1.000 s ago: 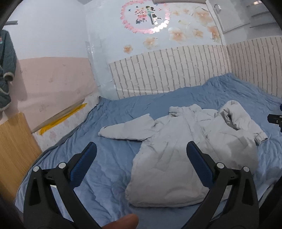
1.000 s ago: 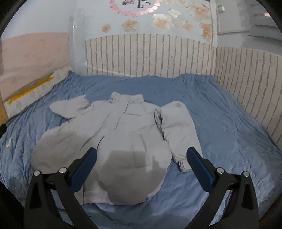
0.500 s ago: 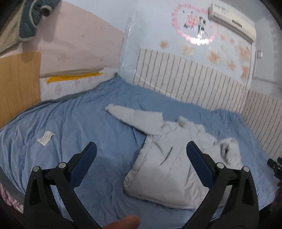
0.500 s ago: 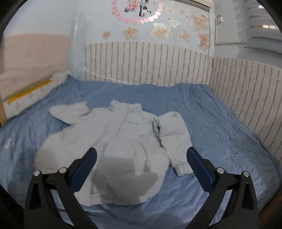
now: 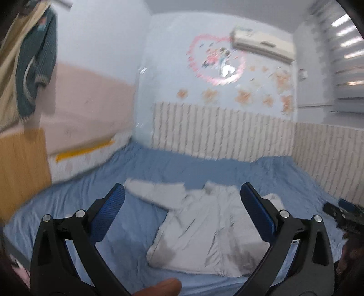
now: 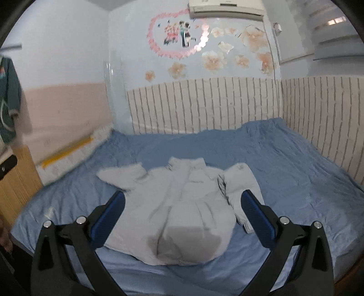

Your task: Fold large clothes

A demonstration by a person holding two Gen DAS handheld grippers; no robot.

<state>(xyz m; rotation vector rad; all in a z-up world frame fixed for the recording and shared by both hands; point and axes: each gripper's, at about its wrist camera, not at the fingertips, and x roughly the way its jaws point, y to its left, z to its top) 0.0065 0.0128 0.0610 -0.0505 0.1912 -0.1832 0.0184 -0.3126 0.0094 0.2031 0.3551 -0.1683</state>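
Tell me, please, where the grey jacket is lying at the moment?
The grey jacket lies flat, mid-frame in both views, on the blue bedsheet, near its front edge, under both open grippers.

Pale grey padded cloth jacket (image 6: 179,205): matt, soft, creased. Blue cotton-like bedsheet (image 6: 295,170): matt, wrinkled. Left gripper (image 5: 182,216) and right gripper (image 6: 182,218): black matt plastic arms, blue ribbed pads, shiny metal rivets. Brick-pattern wall panel (image 6: 204,104): matt, embossed. Wooden board (image 5: 20,168): smooth grain. White plastic air conditioner (image 6: 225,8): slightly glossy.
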